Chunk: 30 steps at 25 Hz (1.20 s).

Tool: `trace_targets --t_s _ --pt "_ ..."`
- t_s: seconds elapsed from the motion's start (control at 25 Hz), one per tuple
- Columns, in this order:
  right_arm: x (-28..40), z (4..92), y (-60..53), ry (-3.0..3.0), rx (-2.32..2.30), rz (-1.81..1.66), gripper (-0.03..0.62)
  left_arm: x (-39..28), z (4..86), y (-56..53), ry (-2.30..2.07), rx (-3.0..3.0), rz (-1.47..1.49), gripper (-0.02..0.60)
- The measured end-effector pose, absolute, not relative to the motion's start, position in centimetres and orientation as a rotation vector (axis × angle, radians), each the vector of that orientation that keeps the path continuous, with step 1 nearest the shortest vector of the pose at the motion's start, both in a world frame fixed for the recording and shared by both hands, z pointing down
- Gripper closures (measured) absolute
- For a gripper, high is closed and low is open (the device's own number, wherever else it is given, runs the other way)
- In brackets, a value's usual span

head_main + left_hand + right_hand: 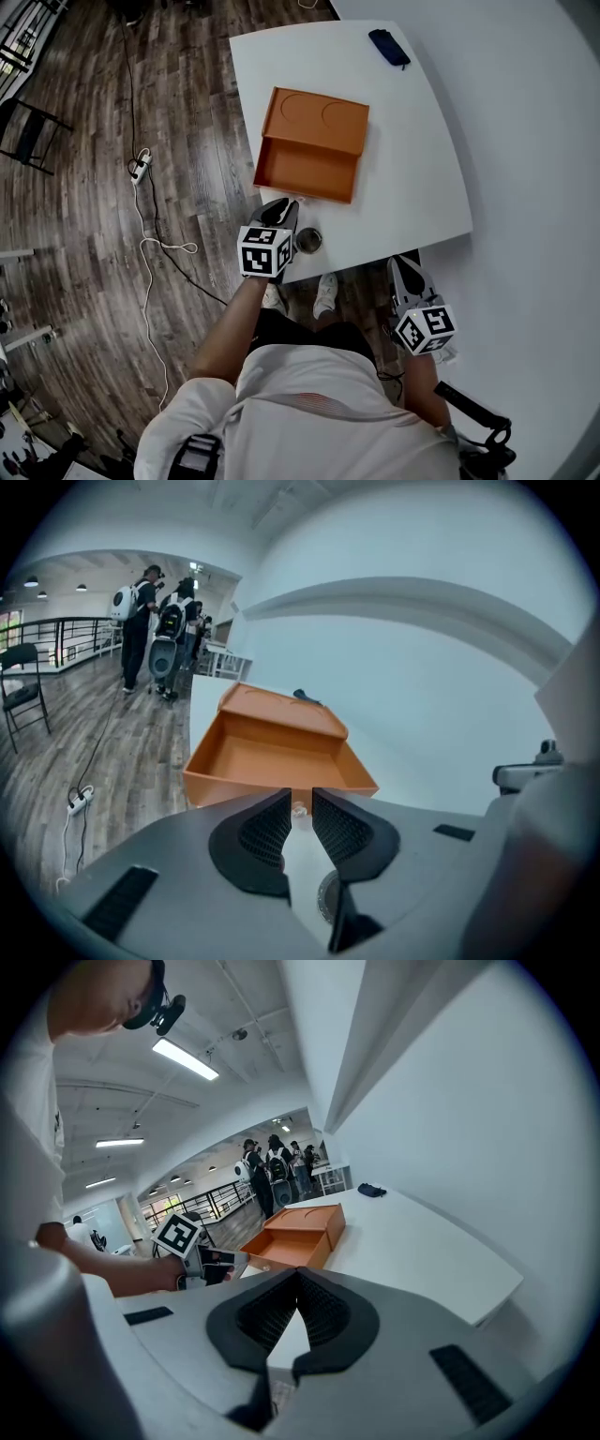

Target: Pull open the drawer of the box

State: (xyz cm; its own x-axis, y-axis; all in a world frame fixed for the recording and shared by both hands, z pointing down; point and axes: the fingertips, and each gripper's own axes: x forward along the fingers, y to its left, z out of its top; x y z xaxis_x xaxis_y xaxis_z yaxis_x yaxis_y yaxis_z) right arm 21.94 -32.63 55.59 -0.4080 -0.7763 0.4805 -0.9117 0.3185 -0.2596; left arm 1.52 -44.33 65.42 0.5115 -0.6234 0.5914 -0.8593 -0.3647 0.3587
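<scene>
While the left gripper (301,800) holds its jaws a narrow gap apart with nothing clamped, just short of the drawer (309,171) front, the right gripper (296,1276) sits off the near edge of the white table (412,164), jaws pressed together and empty. The drawer stands pulled out of the orange box (319,118), toward the person.

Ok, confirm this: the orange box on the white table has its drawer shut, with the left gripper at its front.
Wrong on the drawer: the head view shows the drawer pulled out of the orange box, its inside bare. The box is on the white table, with the left gripper at its front.
</scene>
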Motion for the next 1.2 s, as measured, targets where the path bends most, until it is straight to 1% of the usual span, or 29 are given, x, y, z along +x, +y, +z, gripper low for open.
trace_targets --t_s 0.12,0.2,0.36,0.44,0.64,0.8,1.0,1.2 --pt "19.8 54.2 -32.9 -2.347 1.508 0.697 0.591 -0.3 61.6 -44.4 -1.226 2.175 0.391 0.506" --pt "18.3 53.9 -32.8 -2.368 1.496 0.675 0.591 -1.6 59.7 -44.4 -1.260 2.215 0.359 0.552" --pt "14.9 53.0 -32.3 -2.401 1.487 0.630 0.591 -4.4 56.6 -43.7 -1.287 2.277 0.295 0.554" --pt "13.2 52.3 -32.0 -2.417 1.488 0.606 0.591 -5.9 54.9 -43.2 -1.289 2.294 0.259 0.569" --pt "9.6 50.3 -30.8 -2.438 1.512 0.564 0.591 -8.7 50.2 -40.5 -1.249 2.352 0.167 0.571" --pt "7.1 49.0 -29.6 -2.470 1.501 0.529 0.591 -11.0 48.1 -38.4 -1.259 2.378 0.141 0.570" --pt "6.2 47.5 -27.8 -2.504 1.492 0.484 0.591 -13.2 46.5 -35.8 -1.298 2.369 0.097 0.570" --pt "6.9 46.4 -24.9 -2.531 1.485 0.448 0.591 -13.1 44.8 -32.4 -1.334 2.392 0.076 0.571"
